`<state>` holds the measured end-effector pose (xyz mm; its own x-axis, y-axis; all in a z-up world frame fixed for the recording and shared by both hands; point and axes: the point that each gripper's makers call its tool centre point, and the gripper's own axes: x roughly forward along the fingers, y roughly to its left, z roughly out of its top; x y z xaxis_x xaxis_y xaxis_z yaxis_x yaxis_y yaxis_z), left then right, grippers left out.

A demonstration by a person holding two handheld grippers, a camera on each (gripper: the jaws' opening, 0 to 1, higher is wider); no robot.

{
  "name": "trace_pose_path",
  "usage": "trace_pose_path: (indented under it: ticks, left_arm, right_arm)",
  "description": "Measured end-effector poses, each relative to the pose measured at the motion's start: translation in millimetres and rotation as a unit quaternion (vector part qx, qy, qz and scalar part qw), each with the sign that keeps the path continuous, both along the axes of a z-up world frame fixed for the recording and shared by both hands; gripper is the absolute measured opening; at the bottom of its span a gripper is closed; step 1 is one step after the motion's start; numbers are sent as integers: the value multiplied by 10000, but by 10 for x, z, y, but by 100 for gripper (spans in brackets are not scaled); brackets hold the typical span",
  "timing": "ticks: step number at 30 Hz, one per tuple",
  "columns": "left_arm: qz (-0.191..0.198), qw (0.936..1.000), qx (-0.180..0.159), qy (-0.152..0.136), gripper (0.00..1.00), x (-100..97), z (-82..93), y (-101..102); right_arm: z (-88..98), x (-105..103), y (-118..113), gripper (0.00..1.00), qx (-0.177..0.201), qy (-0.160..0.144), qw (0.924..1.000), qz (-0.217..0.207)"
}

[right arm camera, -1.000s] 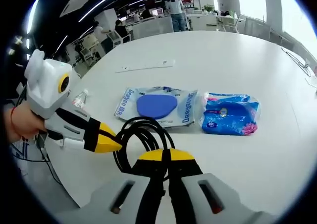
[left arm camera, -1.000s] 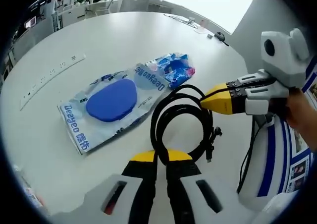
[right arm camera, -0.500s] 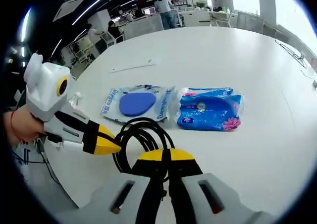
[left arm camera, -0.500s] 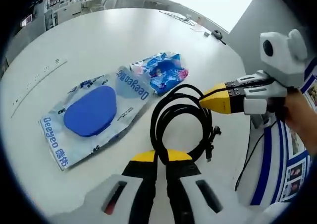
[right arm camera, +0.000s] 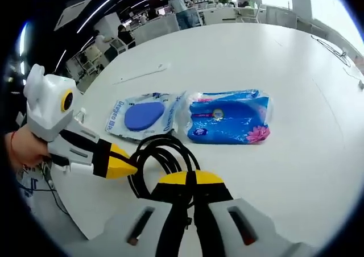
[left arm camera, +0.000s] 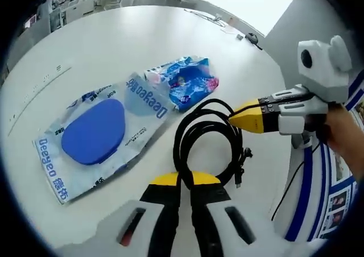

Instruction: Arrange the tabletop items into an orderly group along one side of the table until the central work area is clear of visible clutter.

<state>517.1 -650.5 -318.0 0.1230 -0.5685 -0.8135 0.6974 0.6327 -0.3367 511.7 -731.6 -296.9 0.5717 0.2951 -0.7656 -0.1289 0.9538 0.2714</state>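
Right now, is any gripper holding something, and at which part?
Both hold the coiled black cable: the left gripper is shut on the near side of the loop, the right gripper on its opposite side.

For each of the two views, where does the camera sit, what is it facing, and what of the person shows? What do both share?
Left gripper view: rides the left tongs, facing across the white table; the right tongs and a hand enter from the right.
Right gripper view: rides the right tongs, facing the table; the left tongs and a hand enter from the left.
Shared: black cable coil, Deeyeo pack, blue tissue pack.
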Motion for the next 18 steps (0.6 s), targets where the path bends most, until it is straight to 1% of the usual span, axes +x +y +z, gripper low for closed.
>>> trace_pose_path:
  ticks: [6, 12, 18]
  left_arm:
    - [-1, 10000, 60, 35, 2, 12, -100, -15]
    - [82, 9999, 34, 89, 3, 31, -145, -35]
    - [113, 9999, 8, 96, 4, 50, -160, -42]
  right_arm:
    - [-116, 18, -9, 0, 17, 78, 9999, -61]
    - [-203, 52, -60, 0, -15, 108, 9999, -122]
    - [-231, 59, -66, 0, 1, 85, 9998, -191]
